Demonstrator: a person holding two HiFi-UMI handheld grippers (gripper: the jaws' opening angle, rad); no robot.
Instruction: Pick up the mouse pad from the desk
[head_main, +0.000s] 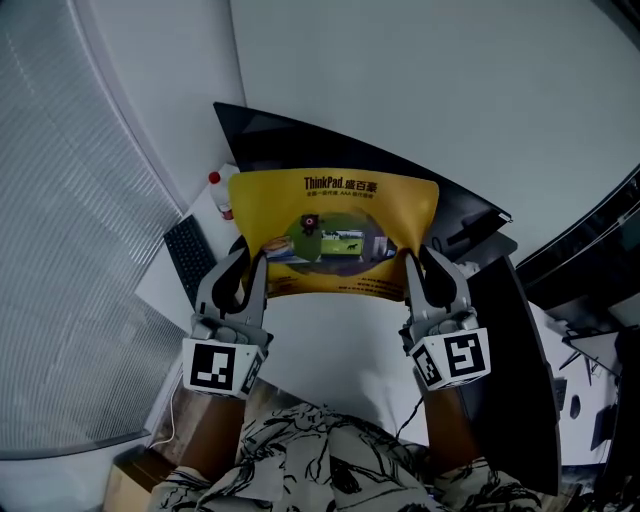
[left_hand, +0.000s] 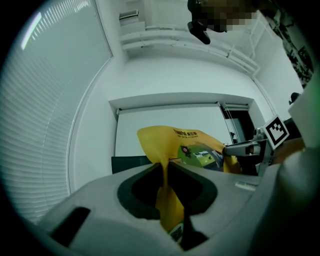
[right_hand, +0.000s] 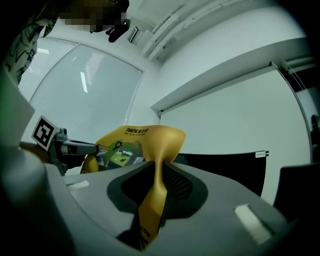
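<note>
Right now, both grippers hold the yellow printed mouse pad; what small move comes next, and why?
Probably raise both grippers together, a little, without loosening either. The left gripper and the right gripper are each shut on a lower corner of the yellow printed mouse pad, which stands between them over the white desk; an even rise should keep it level.

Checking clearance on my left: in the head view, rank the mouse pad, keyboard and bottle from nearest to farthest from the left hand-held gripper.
1. mouse pad, clamped in the left hand-held gripper
2. keyboard, just to its left
3. bottle, beyond the keyboard
</note>
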